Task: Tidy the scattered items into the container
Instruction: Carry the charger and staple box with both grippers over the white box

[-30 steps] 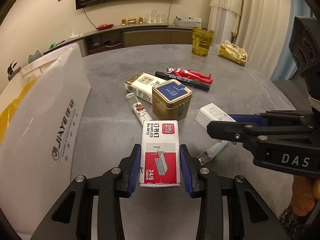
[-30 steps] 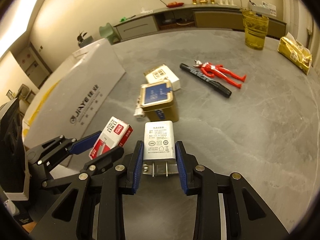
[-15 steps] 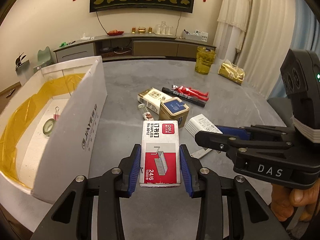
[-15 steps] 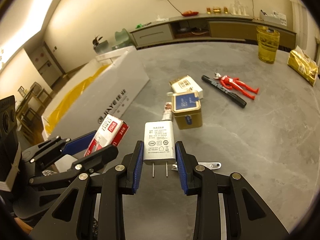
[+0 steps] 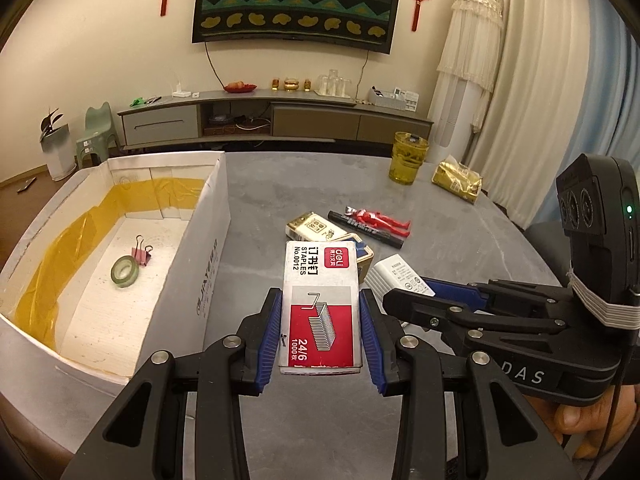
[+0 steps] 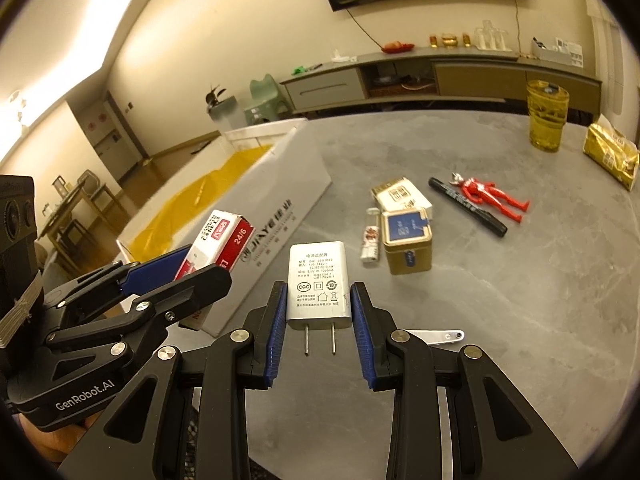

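The left gripper (image 5: 320, 332) is clamped on a red-and-white cardboard box of staples (image 5: 320, 304), held above the grey stone-look table (image 5: 460, 240) just beside the near wall of the white cardboard container lined with yellow tape (image 5: 208, 264). The right gripper (image 6: 319, 320) is clenched on a white plastic plug-in charger (image 6: 319, 284), its two prongs pointing back toward the camera, also held clear of the table. Inside the container lie a green roll of tape (image 5: 125, 272) and a pink binder clip (image 5: 142, 254), touching or nearly so. Near the table's middle sit a gold square tin with a blue lid (image 6: 407, 240), a white-and-gold carton (image 6: 402, 194) behind it, and a small white tube (image 6: 371, 238) at its left side; in the left wrist view the staples box hides most of the tin. A black marker pen (image 6: 466, 206) and a red toy figure (image 6: 490, 196) lie side by side. A flat metal strip (image 6: 438, 336) shows only partly behind the right gripper; what it is cannot be told. A yellow glass tumbler (image 6: 547, 116) and a gold foil packet (image 6: 610, 156) stand toward the far right edge.
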### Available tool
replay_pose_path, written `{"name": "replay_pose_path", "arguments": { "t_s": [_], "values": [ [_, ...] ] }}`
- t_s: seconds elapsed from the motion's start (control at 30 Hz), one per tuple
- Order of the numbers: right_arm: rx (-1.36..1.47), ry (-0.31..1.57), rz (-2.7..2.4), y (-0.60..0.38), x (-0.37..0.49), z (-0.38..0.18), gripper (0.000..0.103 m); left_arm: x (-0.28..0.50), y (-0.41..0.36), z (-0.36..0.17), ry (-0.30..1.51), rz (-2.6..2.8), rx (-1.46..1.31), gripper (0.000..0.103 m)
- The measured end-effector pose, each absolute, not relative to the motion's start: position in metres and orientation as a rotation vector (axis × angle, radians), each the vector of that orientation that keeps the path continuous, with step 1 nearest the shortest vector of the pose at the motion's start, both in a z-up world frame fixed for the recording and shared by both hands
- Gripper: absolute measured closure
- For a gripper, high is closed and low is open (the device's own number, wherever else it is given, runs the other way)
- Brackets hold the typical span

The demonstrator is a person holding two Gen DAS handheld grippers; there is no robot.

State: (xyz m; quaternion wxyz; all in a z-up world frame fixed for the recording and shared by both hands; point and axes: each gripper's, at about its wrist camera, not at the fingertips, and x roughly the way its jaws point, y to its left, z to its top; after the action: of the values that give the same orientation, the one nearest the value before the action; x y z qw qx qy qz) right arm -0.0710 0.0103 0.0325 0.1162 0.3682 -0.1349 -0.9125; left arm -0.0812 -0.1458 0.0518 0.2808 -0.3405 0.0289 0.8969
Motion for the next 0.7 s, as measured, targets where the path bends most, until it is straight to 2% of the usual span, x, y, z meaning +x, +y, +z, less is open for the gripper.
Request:
{"name": "replay_pose_path", "arguments": {
  "t_s": [0.7],
  "values": [
    [1.019, -0.343, -2.671, -0.032, -0.083, 0.059, 0.07, -0.111, -0.213, 0.059, -0.115, 2.466, -0.973, 0.064]
  ]
}}
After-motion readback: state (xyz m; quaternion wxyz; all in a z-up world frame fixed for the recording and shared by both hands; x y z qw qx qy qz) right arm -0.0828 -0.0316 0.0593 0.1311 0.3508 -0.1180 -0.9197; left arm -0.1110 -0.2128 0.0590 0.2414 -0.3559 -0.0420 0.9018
